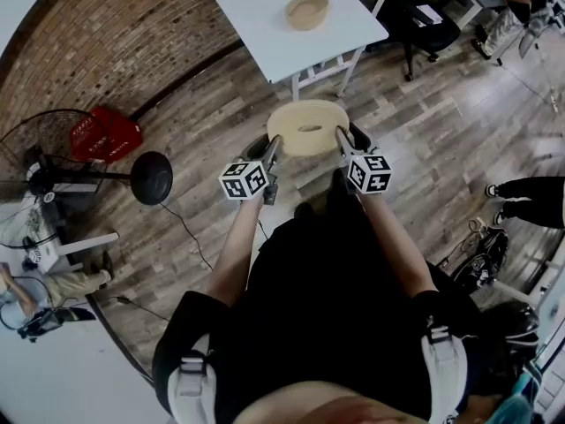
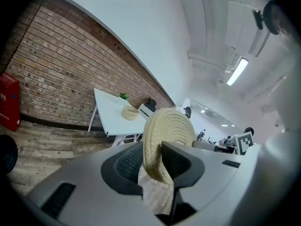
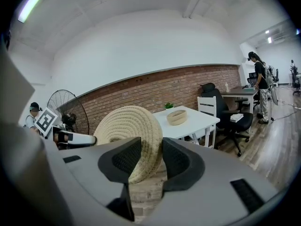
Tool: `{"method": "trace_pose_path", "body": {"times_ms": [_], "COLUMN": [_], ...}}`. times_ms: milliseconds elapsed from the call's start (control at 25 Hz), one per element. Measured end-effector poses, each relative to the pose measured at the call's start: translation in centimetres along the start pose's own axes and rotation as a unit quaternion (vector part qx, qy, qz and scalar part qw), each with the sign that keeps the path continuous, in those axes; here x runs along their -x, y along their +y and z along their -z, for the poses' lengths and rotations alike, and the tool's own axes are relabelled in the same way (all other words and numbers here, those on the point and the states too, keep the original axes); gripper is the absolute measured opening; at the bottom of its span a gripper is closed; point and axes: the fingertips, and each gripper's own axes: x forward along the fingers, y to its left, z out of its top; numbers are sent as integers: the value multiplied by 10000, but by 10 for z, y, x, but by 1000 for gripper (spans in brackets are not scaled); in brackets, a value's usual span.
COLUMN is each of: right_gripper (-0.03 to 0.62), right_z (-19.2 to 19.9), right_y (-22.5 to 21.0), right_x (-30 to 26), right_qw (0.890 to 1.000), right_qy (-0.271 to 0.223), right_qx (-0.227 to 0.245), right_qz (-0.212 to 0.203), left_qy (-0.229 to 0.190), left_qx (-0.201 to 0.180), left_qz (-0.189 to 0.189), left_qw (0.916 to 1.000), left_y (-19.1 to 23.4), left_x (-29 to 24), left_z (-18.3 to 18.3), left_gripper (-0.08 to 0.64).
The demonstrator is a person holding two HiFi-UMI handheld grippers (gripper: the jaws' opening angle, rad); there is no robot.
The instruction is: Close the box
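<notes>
The round lid hangs in the air between my two tools, over the wooden floor. The left tool pinches its rim on one side and the right tool pinches the rim opposite, so neither is spread free. The box, an open woven bowl of the same pale coil, stands well ahead of both tools on the white bench, apart from the lid.

Only the head view gives me the lid's top face, about level, pale tan, with a small oval at its centre. The two gripper views show it edge-on instead, a thick coiled-rope rim wedged between the dark pads, the coils running in rings. In the right gripper view I see the left tool's marker cube beyond the lid, a small plant behind the box and a black chair past the bench. The left gripper view catches the right tool's marker cube and a ceiling lamp
</notes>
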Motion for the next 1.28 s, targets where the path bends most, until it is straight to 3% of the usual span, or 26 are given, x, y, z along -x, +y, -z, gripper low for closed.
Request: {"method": "trace_pose_path", "body": {"times_ms": [680,1280], "right_gripper": [132,133], "right_z": [-24,-44], "right_y": [-56,-110], "right_x": [-17,-40], "right_qw": [9999,9998], "right_qy": [-87,-71], "right_qx": [-111,-181], "right_qz": [74,-96], "left_qy": [136,200], "left_qx": [-98,-56], "left_qz": [22,-157], "left_qw": [9999,9997], "left_y": [-18,-30], "left_x": [-61,-119], "left_z": [-18,-34], "left_gripper": [130,130]}}
